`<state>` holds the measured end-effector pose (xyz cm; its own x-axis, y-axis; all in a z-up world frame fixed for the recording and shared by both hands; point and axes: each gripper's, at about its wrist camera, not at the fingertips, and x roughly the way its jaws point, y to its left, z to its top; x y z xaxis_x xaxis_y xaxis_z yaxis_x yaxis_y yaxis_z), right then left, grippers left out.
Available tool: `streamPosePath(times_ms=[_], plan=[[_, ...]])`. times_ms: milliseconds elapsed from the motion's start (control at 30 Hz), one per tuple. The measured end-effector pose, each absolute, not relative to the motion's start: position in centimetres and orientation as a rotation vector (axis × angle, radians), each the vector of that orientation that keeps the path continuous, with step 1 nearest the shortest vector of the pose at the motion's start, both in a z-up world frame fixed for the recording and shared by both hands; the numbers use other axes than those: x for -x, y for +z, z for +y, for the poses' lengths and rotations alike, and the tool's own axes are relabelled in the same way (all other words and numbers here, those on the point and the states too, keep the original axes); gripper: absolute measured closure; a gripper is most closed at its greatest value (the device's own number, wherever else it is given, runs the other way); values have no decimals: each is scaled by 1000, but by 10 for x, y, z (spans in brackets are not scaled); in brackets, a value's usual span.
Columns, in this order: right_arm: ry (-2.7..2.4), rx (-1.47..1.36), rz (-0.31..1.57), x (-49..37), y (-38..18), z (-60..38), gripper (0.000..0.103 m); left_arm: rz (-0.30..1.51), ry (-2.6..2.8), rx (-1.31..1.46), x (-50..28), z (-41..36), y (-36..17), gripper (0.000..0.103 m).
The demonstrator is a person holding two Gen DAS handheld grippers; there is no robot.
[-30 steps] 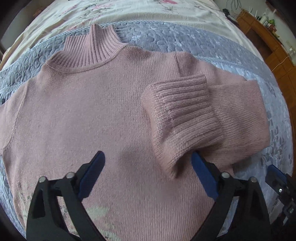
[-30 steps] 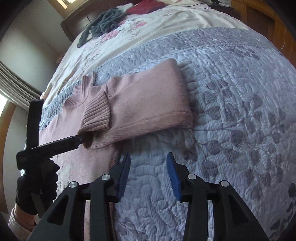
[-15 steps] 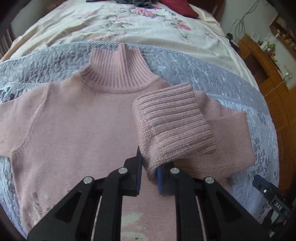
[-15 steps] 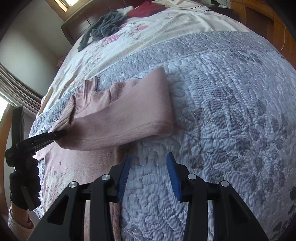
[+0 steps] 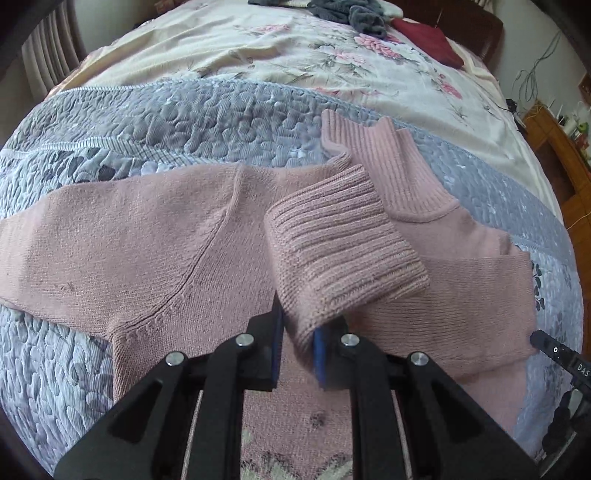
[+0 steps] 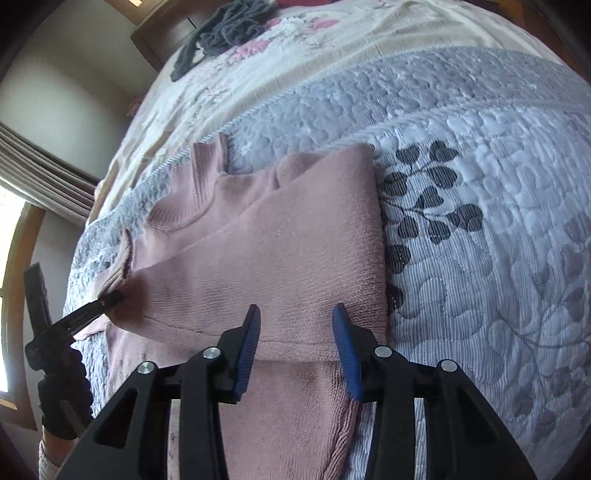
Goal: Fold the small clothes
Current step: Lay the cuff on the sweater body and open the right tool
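A pink knitted turtleneck sweater (image 5: pixel 155 236) lies flat on the grey-blue quilt (image 5: pixel 177 122), its ribbed collar (image 5: pixel 388 173) pointing away. My left gripper (image 5: pixel 299 332) is shut on the ribbed cuff (image 5: pixel 340 251) of the right sleeve, held up over the chest. That sleeve (image 6: pixel 280 254) is folded across the body. The other sleeve (image 5: pixel 55 236) stretches out flat to the left. My right gripper (image 6: pixel 295 332) hovers open just above the folded sleeve near the sweater's right edge, with nothing between its fingers. In the right wrist view the left gripper (image 6: pixel 110 297) shows at the far left.
A cream floral bedspread (image 5: pixel 258 48) covers the far half of the bed, with dark grey clothes (image 5: pixel 347 11) and a dark red item (image 5: pixel 428 40) on it. Wooden furniture (image 5: pixel 557 155) stands at the right. A gloved hand (image 6: pixel 62 402) holds the left gripper.
The left gripper shut on the cuff and carried it left across the chest, toward the collar. The right gripper moved in from over the quilt to over the folded sleeve, still open.
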<state>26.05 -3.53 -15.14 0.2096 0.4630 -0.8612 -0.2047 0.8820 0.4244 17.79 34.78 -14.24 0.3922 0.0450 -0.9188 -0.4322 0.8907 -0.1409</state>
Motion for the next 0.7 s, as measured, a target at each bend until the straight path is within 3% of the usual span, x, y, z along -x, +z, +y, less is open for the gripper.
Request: streamPosePath(times_ms=[200, 500, 600, 700], plan=[[482, -263, 1300, -260, -170, -42, 64, 1141, 386, 465, -166, 381, -169, 72], [444, -193, 1301, -258, -161, -33, 64, 1048, 545, 513, -118, 439, -138, 71], [457, -143, 1266, -252, -144, -17, 57, 1032, 505, 478, -120, 429, -122, 57], [496, -118, 1255, -245, -135, 1, 57, 1029, 424, 439, -135, 405, -115, 46]])
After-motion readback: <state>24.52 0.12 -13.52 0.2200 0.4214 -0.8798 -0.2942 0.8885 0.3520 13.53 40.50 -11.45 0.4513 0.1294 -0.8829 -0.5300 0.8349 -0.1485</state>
